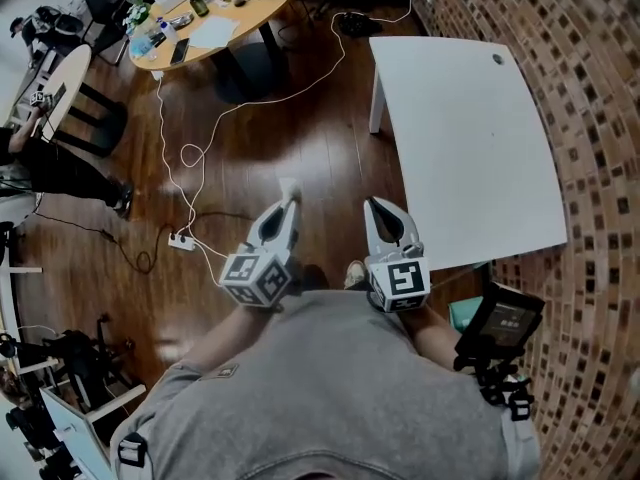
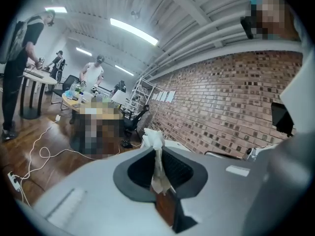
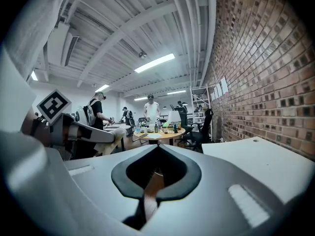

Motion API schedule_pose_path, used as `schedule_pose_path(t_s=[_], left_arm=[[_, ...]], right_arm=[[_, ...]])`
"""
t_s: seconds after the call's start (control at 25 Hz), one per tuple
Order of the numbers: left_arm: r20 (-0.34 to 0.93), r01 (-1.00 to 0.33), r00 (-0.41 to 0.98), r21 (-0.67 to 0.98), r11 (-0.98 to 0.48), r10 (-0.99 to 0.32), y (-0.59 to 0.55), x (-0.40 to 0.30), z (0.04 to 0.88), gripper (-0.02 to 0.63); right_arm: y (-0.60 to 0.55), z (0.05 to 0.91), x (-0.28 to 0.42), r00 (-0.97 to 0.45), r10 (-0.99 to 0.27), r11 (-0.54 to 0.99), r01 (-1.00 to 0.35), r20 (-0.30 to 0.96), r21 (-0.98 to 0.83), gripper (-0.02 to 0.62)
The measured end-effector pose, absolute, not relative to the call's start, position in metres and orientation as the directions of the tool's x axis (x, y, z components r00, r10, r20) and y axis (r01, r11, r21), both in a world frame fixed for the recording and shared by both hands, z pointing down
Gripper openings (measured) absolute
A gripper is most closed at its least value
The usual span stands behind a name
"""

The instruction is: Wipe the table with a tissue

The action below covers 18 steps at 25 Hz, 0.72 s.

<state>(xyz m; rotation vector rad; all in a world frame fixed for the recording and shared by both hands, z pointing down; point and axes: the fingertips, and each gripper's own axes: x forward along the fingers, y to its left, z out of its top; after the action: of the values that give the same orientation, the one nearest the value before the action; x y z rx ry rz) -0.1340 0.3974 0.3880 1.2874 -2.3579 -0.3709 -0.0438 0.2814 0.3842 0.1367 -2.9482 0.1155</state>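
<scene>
A white tissue point(image 2: 153, 140) sticks up between the jaws of my left gripper point(image 2: 157, 151), which is shut on it. In the head view the left gripper point(image 1: 289, 198) hangs over the wooden floor, left of the white table point(image 1: 470, 138), with the tissue point(image 1: 289, 185) at its tip. My right gripper point(image 1: 374, 205) is beside it, just short of the table's near left edge. The right gripper point(image 3: 157, 150) has its jaws shut with nothing between them. The table top point(image 3: 256, 154) lies bare to its right.
A brick wall point(image 1: 590, 118) runs behind the table. A white cable point(image 1: 185, 158) and power strip point(image 1: 182, 240) lie on the floor to the left. A round wooden table point(image 1: 215, 18) with bottles stands far left. A dark device point(image 1: 500, 318) sits at my right hip.
</scene>
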Motion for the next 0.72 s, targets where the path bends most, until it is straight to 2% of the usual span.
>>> schedule_pose_path(t_s=[0.32, 0.72], left_arm=[[0.235, -0.746, -0.415, 0.465, 0.477, -0.879, 0.367, -0.202, 0.39, 0.034], [0.214, -0.825, -0.21, 0.484, 0.29, -0.954, 0.337, -0.306, 0.388, 0.034]], right_arm=[[0.263, 0.388, -0.097, -0.96, -0.169, 0.981, -0.185, 0.222, -0.053, 0.014], [0.255, 0.38, -0.189, -0.902, -0.366, 0.923, -0.383, 0.229, -0.035, 0.014]])
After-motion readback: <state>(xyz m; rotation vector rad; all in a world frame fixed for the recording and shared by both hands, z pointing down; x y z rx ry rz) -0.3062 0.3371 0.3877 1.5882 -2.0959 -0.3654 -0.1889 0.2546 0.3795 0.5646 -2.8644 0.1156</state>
